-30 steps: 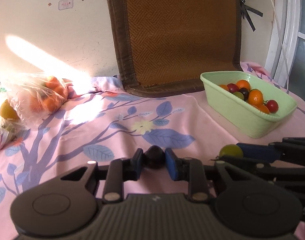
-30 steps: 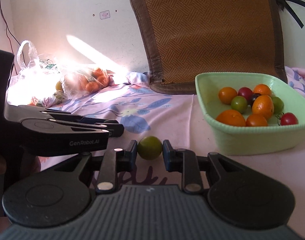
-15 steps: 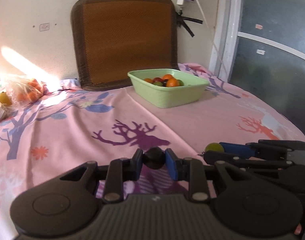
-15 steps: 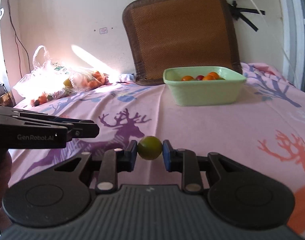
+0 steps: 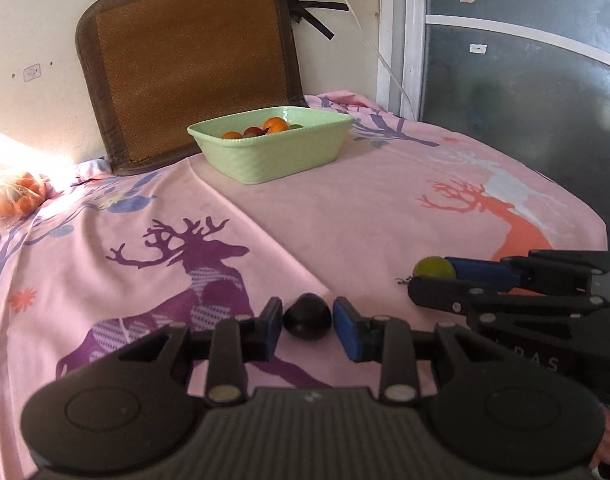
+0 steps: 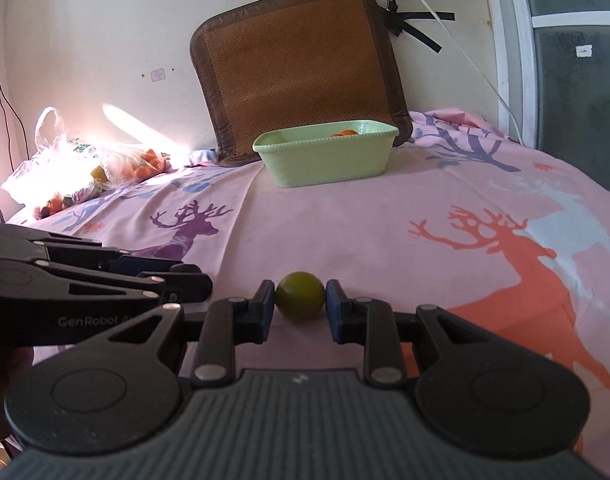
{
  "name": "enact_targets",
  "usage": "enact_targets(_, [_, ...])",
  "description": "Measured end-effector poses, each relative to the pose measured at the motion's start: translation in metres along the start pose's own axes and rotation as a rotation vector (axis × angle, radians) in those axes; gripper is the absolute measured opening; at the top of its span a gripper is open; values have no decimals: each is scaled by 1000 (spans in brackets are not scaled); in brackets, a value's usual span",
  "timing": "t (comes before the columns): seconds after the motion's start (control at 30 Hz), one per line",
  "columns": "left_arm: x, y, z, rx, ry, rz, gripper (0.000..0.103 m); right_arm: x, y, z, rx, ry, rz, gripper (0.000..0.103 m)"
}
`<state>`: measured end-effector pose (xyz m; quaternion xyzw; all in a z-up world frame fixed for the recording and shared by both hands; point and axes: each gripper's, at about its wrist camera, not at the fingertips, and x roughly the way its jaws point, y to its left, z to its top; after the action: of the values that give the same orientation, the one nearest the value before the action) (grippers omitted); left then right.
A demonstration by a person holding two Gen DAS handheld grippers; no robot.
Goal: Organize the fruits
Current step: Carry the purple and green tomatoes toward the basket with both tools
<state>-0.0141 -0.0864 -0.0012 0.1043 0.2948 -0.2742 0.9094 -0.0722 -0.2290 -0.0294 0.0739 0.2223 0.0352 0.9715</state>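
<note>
My left gripper (image 5: 307, 322) has opened slightly around a dark purple tomato (image 5: 307, 317) that rests on the pink cloth; small gaps show beside it. My right gripper (image 6: 299, 303) is shut on a green tomato (image 6: 300, 295), low over the cloth. It shows to the right in the left wrist view (image 5: 433, 268). A light green bowl (image 5: 273, 152) with orange, red and green fruits stands far back by the brown cushion; it also shows in the right wrist view (image 6: 325, 156).
A brown woven cushion (image 6: 301, 68) leans on the wall behind the bowl. Plastic bags of oranges (image 6: 85, 168) lie at the far left. The table edge (image 5: 577, 216) drops off at the right, by a glass door (image 5: 525, 80).
Both grippers have pulled far back from the bowl toward the table's near edge. The left jaws have opened a little, and the dark tomato now rests on the cloth.
</note>
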Motion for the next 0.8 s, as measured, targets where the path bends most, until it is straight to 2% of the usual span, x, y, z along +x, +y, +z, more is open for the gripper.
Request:
enact_targets(0.1, [0, 1, 0, -5, 2, 17, 38, 0, 0, -2, -5, -3, -1, 31])
enact_targets(0.8, [1, -2, -1, 8, -4, 36, 41, 0, 8, -12, -87, -44, -39, 32])
